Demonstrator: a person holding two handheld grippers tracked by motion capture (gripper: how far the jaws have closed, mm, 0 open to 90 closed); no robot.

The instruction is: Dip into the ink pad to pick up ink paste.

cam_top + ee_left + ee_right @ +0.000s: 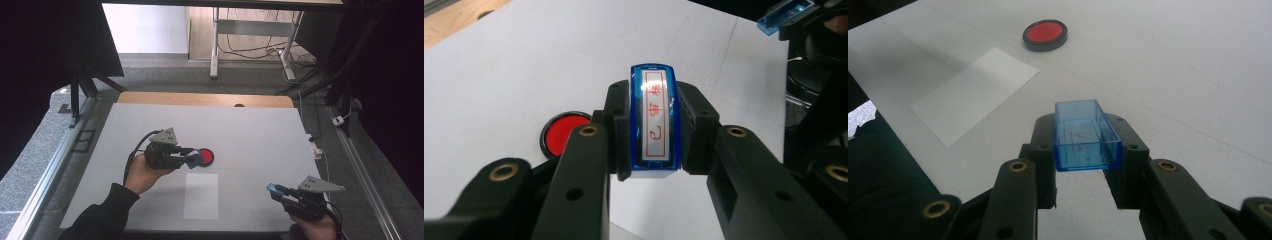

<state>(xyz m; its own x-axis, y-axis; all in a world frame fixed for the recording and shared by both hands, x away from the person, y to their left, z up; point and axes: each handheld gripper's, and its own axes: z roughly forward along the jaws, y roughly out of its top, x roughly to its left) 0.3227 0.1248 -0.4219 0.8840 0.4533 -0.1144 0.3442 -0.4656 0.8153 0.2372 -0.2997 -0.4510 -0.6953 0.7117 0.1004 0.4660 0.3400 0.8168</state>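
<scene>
The right fingers [273, 189] held the cap [272, 188]; left fingers [194, 158] gripped the stamp [195, 159] beside the ink pad [206, 157], where a tilt risked smudging.

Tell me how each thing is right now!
stamp: cap off, clamped in the left gripper, beside the ink pad.
stamp cap: empty, gripped by the right gripper.
ink pad: lid off, red showing.
paper sheet: flat, blank.

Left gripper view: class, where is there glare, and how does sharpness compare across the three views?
Left gripper view: glare streaks the clamped blue stamp's white label, lettering readable; right gripper view: transparent blue plastic cap crisp, round red ink pad softer; high view: grainy, dark at both sides.
</scene>
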